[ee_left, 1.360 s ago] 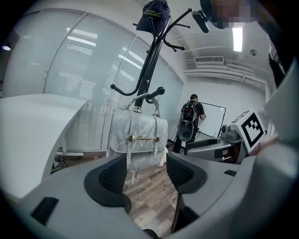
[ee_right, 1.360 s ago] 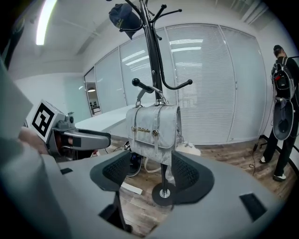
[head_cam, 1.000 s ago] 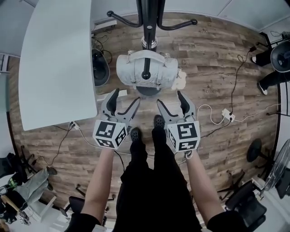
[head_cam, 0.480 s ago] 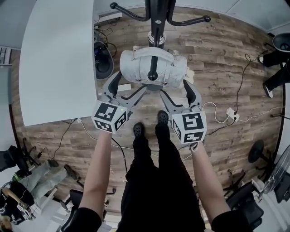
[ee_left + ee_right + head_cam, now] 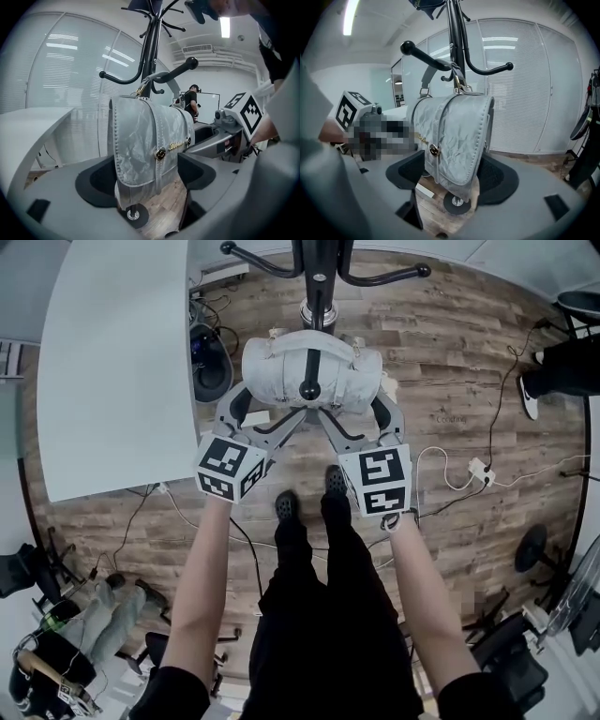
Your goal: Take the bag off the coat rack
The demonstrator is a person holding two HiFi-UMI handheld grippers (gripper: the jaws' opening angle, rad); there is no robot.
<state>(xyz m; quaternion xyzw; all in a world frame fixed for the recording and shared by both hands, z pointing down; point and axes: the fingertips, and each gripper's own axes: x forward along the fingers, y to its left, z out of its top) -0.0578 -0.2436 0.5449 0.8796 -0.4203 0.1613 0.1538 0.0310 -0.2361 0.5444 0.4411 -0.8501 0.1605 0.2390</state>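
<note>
Office, open-plan sort. Large white rounded desk top (image 5: 112, 362) fills the left of the head view, over a grey-brown wood-plank laminate floor (image 5: 450, 362). Thin black cables (image 5: 487, 413) trail across the floor to a white power strip (image 5: 476, 472). Black wheeled office chair (image 5: 514, 669) at the floor's near right corner. Walls are tall glass partitions with white slatted blinds (image 5: 520, 84) — long ceiling strip light (image 5: 225, 26) and slotted white air vent (image 5: 197, 48) overhead. Black metal coat rack (image 5: 319, 277) stands near the desk's right edge.

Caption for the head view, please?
Left hand-held gripper and right hand-held gripper, both open, straddle a grey bag hanging on a coat rack.
</note>
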